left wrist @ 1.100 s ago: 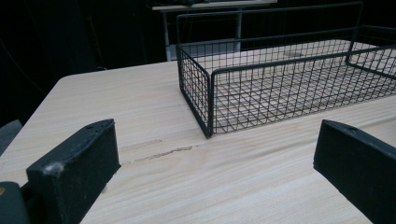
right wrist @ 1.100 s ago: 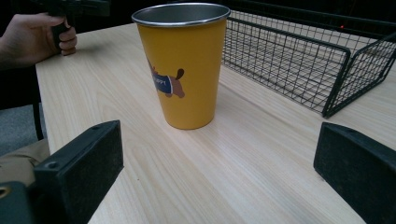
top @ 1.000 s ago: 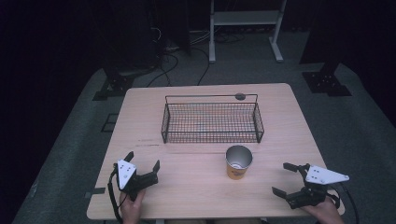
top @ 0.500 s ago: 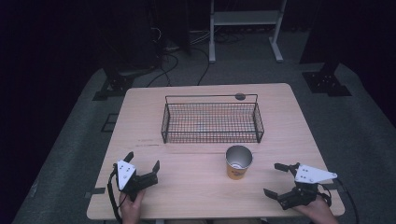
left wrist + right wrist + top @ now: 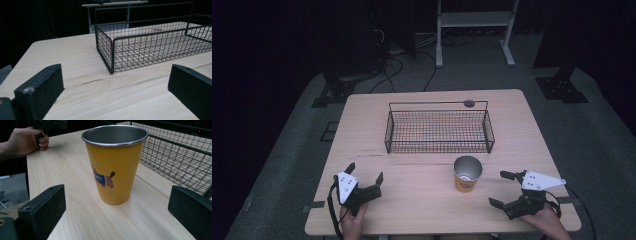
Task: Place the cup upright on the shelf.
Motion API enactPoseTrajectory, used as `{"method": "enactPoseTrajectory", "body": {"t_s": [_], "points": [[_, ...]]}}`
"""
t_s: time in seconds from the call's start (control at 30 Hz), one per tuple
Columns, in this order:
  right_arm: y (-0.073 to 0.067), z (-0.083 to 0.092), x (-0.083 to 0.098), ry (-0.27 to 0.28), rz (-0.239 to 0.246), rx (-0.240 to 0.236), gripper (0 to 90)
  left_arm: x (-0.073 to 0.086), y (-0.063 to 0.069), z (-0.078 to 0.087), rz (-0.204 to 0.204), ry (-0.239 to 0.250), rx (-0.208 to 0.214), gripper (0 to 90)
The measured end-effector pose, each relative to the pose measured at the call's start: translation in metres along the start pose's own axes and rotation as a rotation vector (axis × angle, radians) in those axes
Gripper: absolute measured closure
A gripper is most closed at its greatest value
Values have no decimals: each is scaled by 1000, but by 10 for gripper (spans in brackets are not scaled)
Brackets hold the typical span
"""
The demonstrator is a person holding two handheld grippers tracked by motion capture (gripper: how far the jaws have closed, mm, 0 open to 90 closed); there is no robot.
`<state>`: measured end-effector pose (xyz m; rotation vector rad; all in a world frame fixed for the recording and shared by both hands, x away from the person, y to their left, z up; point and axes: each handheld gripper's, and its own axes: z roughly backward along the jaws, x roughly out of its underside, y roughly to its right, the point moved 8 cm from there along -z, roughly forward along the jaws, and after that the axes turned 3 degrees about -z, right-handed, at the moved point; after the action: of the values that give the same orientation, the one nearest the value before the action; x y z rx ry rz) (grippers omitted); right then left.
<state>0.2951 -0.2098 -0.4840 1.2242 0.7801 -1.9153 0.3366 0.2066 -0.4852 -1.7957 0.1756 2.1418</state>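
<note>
Right gripper moved nearer yellow cup, fingers apart

1. The right gripper now sits farther in from the table's right edge than a second ago, having slid leftward along the near edge toward the yellow cup.
2. The gap between its spread jaws and the cup is narrower, though they remain apart.
3. In the right gripper view, the cup stands upright between the two jaws.
</note>
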Motion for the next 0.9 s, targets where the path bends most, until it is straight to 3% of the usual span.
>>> {"method": "enactPoseTrajectory", "body": {"t_s": [0.9], "points": [[-1,-35,-20,-45,13,-39,10,0,0,0,-1,0,4,0]]}}
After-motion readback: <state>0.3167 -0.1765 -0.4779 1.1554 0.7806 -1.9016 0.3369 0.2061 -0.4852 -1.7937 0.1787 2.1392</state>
